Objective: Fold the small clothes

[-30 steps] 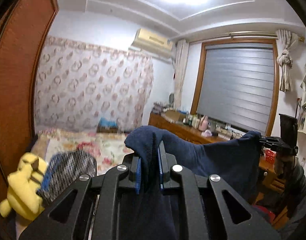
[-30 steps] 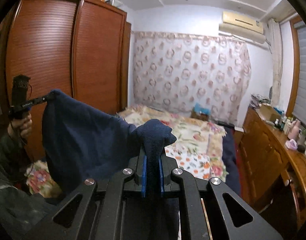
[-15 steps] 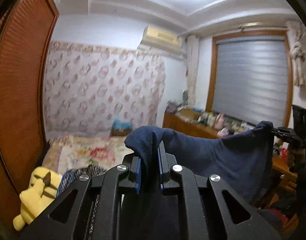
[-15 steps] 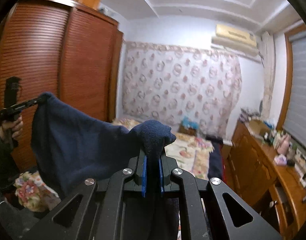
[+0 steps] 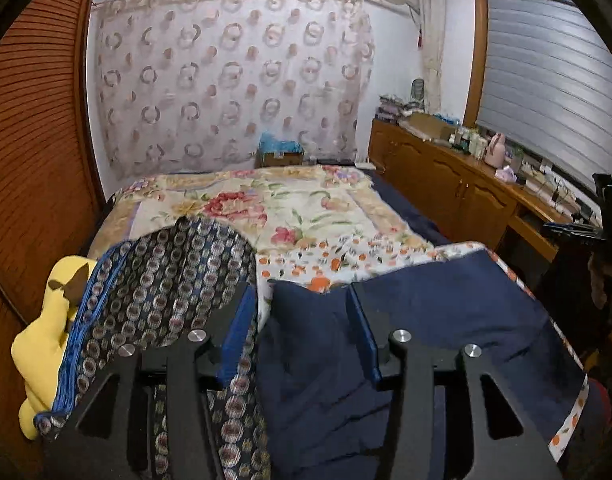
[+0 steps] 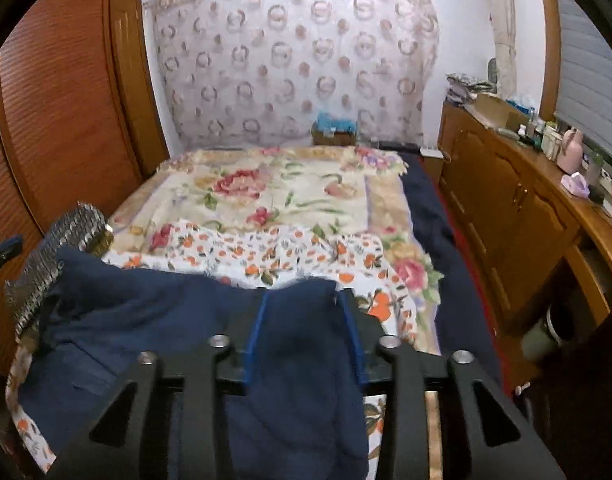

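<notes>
A dark blue garment (image 5: 446,320) lies spread on the near end of the bed; it also shows in the right wrist view (image 6: 153,320). My left gripper (image 5: 306,304) is open, its jaws wide apart over one corner of the garment. My right gripper (image 6: 303,312) is open too, with the opposite corner lying loose between its jaws. The garment rests on an orange-flowered cloth (image 6: 273,252). The right gripper's body shows at the far right of the left wrist view (image 5: 602,224).
A patterned blue-grey garment (image 5: 165,280) is heaped at the left, by a yellow plush toy (image 5: 45,344). A floral bedspread (image 5: 265,204) covers the bed. A wooden wardrobe (image 6: 57,128) stands left, a wooden dresser (image 6: 518,200) with bottles right.
Both grippers came down from holding the blue garment stretched in the air to the bed. Both opened and let go; the garment now lies on the bed.
</notes>
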Available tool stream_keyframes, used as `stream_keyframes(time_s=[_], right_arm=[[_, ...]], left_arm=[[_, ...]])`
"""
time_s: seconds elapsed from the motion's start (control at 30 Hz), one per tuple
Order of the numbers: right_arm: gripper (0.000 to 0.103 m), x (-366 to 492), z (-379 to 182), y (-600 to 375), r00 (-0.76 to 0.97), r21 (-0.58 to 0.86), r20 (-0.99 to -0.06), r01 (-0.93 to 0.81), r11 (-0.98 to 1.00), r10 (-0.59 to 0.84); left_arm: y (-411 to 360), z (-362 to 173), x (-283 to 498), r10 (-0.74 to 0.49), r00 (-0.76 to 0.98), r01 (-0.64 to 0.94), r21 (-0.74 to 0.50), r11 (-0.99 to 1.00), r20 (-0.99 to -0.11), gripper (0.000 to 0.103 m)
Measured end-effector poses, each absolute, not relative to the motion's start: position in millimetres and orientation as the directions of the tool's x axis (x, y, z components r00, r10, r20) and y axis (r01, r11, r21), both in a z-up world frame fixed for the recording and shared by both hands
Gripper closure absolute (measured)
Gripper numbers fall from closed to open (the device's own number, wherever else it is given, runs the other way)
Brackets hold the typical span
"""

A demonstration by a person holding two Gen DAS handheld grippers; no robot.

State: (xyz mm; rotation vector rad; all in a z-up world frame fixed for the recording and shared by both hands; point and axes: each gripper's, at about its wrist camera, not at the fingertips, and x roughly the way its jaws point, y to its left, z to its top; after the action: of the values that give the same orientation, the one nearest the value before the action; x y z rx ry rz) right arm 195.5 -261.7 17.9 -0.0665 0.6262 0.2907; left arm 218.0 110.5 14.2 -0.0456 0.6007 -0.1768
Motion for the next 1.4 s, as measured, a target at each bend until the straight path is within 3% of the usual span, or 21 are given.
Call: stream_keyframes(time_s=[0.07,0.13,0.23,0.63,0.97,1.4], right_arm=[[0.055,187.7,12.0,-251.9,0.768,0.008,-0.591,-0.3,0.954,0.247],[0.051,183.3,10.1,-256.9,0.762,0.011,-0.591,-0.321,0.947,0.265],[0.05,190.0,9.2,-267.5,0.756,0.032,-0.587,-0.337,0.941,0.29],[0.05,182.4,-53.1,-316.3,0.682,0.099,-0.665,-0.326,0.94,0.306],[0.05,192.1,-51.8,-330.1,0.648,0.132,-0.709,-0.266,0.955,0.278],[0.05,222.0,-48.8,-322.5,0.677,0.157,-0.678,-0.247,0.956,0.286]], left_arm=[[108.7,10.2,208.3,-0.187,0.797,0.167,-0.089,0.982,-0.574,0.049],[106.2,7.2,199.2,-0.18,0.793,0.169,-0.074,0.983,-0.582,0.035],[102.6,2.8,182.8,-0.191,0.79,0.183,-0.074,0.98,-0.582,0.027],[85.6,-47.9,138.5,-0.244,0.712,0.224,-0.116,0.968,-0.658,0.027],[66.4,-85.1,136.9,-0.241,0.646,0.238,-0.11,0.965,-0.725,0.027],[51.1,-109.4,139.6,-0.179,0.607,0.227,-0.046,0.973,-0.774,0.027]])
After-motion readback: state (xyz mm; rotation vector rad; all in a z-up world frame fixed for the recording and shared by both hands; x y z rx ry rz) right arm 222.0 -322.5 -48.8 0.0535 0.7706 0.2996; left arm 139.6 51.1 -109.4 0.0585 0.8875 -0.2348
